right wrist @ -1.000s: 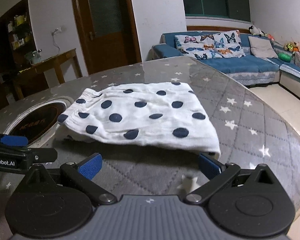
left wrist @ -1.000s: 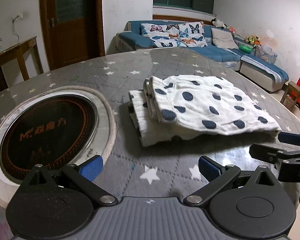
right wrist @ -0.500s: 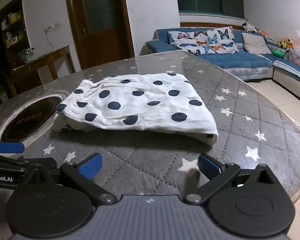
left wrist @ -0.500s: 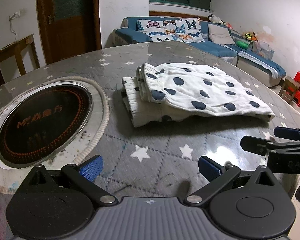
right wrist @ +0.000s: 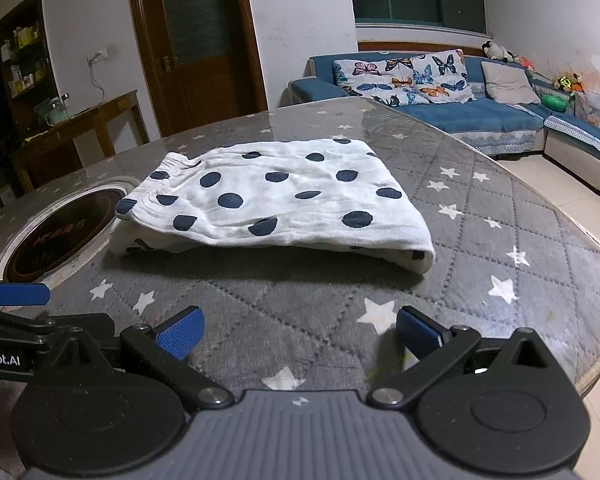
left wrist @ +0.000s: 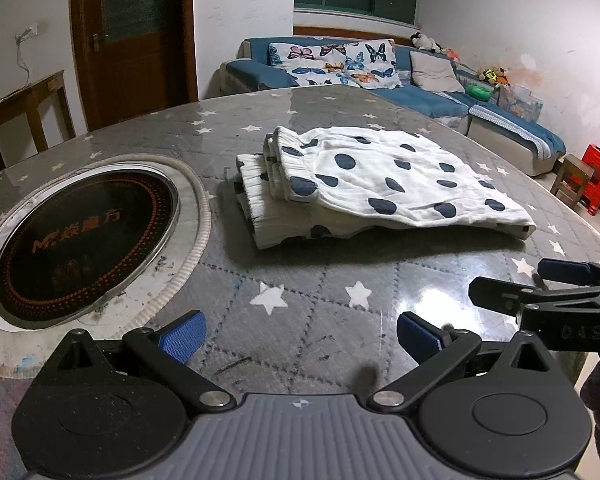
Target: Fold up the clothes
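Observation:
A white garment with dark blue dots [left wrist: 380, 184] lies folded in several layers on the round grey star-patterned table [left wrist: 308, 300]. In the right wrist view the same folded garment [right wrist: 276, 200] sits mid-table, its elastic waistband toward the left. My left gripper [left wrist: 300, 336] is open and empty, held near the table's front edge, well short of the cloth. My right gripper [right wrist: 298, 332] is also open and empty, a similar distance from the cloth. The right gripper shows at the right edge of the left wrist view, and the left one at the left edge of the right wrist view.
A round black induction cooktop [left wrist: 80, 236] is set into the table left of the garment. Behind the table stand a blue sofa [right wrist: 460, 108] with butterfly cushions, a brown door [left wrist: 132, 40] and a wooden side table [right wrist: 80, 128]. A red stool [left wrist: 596, 176] stands at the far right.
Both grippers have drawn back from the folded garment toward the table's near edge, so the cloth looks farther away. The garment has stayed in place and both stay open.

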A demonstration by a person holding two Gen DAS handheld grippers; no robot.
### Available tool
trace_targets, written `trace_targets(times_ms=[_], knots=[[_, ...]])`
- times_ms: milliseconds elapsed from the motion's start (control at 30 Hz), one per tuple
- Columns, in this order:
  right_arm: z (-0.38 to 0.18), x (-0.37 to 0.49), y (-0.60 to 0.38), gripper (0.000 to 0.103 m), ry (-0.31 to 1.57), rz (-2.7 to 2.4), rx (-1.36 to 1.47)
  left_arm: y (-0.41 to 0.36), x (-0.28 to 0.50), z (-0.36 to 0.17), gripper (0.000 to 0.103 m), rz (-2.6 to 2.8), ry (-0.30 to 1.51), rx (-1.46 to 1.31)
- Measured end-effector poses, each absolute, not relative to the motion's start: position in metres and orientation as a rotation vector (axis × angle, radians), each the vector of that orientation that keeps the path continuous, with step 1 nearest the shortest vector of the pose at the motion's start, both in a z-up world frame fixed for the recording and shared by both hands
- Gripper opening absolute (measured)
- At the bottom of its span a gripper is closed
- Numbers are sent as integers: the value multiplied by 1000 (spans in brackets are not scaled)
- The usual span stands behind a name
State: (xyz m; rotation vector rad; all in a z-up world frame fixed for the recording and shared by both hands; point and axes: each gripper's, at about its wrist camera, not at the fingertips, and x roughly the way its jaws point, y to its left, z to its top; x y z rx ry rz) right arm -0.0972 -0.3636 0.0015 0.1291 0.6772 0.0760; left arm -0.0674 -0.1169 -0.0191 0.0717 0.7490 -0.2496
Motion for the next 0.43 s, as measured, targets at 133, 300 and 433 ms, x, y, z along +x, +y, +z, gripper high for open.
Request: trace_targets(times_ms=[133,300,433], knots=[[2,-98,-366,103,675,73,134,-118,-69,-19,103,-253,749,71],[3,-99,-368,103,670,72,141,-120,-70,-18,103,-258,745,66],[4,-100,-368,103,667,77,142,-121,-71,-17,103,-264,745,69]])
